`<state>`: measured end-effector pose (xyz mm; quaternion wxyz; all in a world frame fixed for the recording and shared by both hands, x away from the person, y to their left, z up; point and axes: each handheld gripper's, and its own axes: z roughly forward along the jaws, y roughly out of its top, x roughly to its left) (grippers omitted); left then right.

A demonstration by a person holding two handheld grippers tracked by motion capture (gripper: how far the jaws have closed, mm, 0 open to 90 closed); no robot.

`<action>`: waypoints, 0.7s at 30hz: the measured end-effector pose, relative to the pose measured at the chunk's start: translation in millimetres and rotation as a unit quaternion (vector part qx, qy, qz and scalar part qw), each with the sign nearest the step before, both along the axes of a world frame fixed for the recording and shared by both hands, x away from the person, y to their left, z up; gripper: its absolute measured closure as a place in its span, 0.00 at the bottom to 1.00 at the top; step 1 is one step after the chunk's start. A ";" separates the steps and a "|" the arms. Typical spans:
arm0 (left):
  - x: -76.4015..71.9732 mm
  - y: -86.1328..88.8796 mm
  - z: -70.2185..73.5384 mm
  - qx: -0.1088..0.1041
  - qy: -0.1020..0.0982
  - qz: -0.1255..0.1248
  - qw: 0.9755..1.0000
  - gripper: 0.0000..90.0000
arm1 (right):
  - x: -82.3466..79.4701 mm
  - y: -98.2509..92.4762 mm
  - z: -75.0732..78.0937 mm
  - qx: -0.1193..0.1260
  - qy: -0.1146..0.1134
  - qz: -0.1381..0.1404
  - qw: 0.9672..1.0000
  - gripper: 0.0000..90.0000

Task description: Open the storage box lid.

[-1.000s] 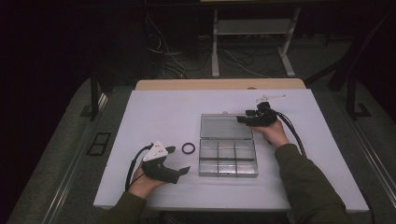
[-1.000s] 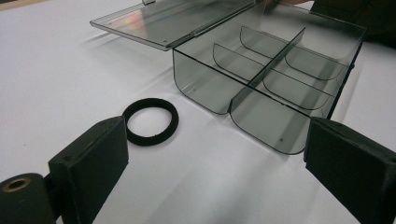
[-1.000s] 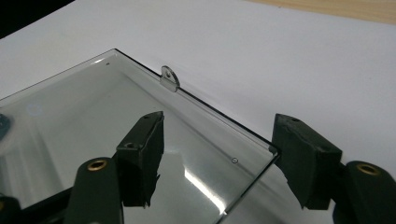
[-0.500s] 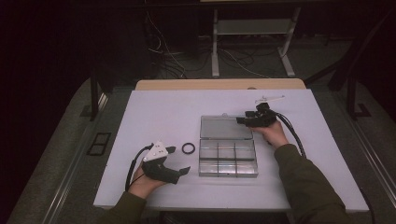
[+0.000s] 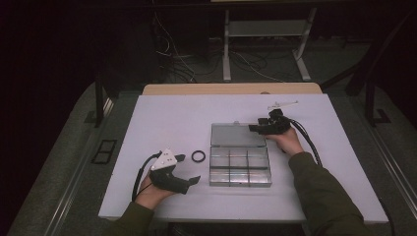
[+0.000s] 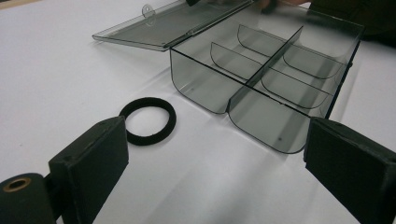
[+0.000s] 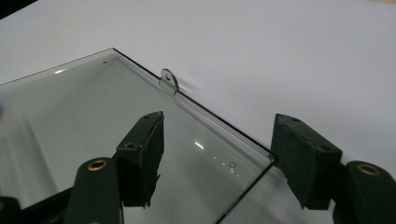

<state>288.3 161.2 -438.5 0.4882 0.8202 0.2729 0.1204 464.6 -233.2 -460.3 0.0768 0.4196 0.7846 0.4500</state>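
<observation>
The black ring (image 6: pixel 147 120) lies flat on the table (image 5: pixel 162 118) just ahead of the left gripper (image 5: pixel 188 169), nearer its left jaw, beside the open box (image 5: pixel 240 166); both grippers' jaws stand apart, the right gripper (image 5: pixel 256 129) straddling the lid's (image 7: pixel 84 121) corner.

A ring (image 5: pixel 198 156) lies on the table (image 5: pixel 162 118) just left of the open box (image 5: pixel 240 167).

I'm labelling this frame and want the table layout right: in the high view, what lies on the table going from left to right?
Left tongs → black ring → clear compartment box with its lid open → right tongs, at the lid's right corner → small white piece, farther back.
</observation>
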 end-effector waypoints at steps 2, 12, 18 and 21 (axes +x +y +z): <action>0.0 -0.1 0.0 -0.001 0.000 0.001 1.000 0.06 | 0.0 0.2 -0.1 -0.002 -0.001 0.001 1.000 0.38; -0.2 0.1 0.2 -0.001 0.000 0.000 1.000 0.06 | -1.3 1.0 3.3 -0.003 -0.012 0.006 1.000 0.40; -0.3 0.3 0.3 -0.002 0.000 0.001 1.000 0.06 | -4.6 -0.9 11.3 0.003 -0.022 0.004 1.000 0.36; -0.6 0.5 0.3 -0.002 0.000 0.002 1.000 0.06 | -8.0 -1.3 17.3 0.001 -0.025 -0.001 1.000 0.34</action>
